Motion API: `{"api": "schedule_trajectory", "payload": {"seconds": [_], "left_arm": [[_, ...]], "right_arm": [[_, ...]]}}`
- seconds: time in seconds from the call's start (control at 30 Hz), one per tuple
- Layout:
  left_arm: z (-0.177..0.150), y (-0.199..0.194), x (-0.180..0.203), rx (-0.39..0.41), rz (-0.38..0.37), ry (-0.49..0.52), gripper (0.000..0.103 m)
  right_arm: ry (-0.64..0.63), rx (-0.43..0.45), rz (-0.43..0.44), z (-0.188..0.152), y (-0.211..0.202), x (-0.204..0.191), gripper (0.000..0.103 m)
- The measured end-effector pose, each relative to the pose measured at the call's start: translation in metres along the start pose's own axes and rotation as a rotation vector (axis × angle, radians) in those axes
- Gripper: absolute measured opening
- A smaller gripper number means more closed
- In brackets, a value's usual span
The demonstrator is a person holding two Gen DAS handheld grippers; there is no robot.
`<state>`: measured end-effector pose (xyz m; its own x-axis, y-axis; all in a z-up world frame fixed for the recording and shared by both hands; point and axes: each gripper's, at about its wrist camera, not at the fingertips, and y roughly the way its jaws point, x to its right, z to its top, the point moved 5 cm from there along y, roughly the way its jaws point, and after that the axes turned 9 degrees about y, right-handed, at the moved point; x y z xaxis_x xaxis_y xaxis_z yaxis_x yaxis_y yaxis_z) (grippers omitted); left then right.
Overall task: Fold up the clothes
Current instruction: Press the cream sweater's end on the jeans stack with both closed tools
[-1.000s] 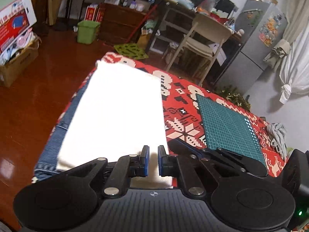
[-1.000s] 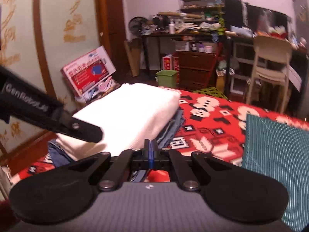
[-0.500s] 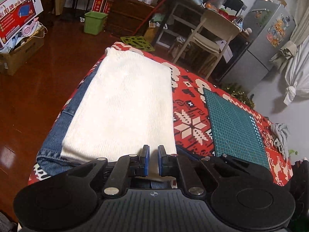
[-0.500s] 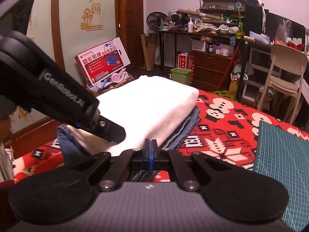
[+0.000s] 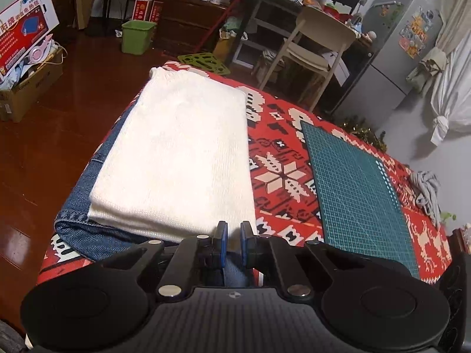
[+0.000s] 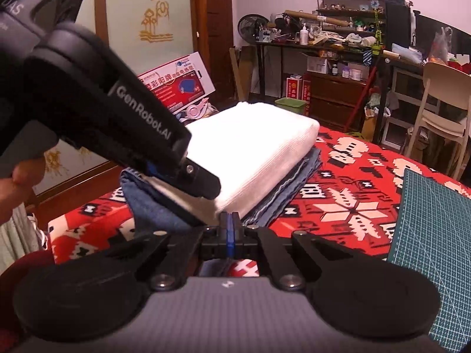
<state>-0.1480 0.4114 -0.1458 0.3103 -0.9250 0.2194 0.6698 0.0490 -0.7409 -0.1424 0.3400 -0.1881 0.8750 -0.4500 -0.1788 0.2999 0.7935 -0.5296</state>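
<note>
left wrist view shows the folded white knit garment (image 5: 179,158) stacked on folded blue denim jeans (image 5: 88,223) along the left edge of the table with the red patterned cloth (image 5: 282,176), the left gripper (image 5: 232,242) nearly closed with denim seemingly between its pads. right wrist view shows the right gripper (image 6: 230,229) fully closed at the denim's near edge; whether it pinches cloth i cannot tell. to do this well, both hands should likely move together and level, so the white layer stays square.
</note>
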Motion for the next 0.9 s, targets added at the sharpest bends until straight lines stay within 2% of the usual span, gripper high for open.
{"api": "schedule_trajectory", "payload": {"seconds": [0.2,0.37,0.5,0.9], "left_arm": [[0.006,-0.007,-0.004,0.005,0.017,0.013,0.009],[0.029,-0.001,-0.005,0.027,0.019,0.036,0.009],[0.053,0.018,-0.009,0.013,0.023,0.049,0.009],[0.119,0.086,-0.021,-0.012,0.045,0.071,0.009]], "right_arm": [[0.04,0.016,-0.02,0.006,-0.006,0.014,0.001],[0.083,0.043,-0.06,0.023,-0.004,0.039,0.001],[0.102,0.05,-0.074,0.041,0.011,0.056,0.001],[0.152,0.073,-0.121,0.087,0.093,0.104,0.001]]}}
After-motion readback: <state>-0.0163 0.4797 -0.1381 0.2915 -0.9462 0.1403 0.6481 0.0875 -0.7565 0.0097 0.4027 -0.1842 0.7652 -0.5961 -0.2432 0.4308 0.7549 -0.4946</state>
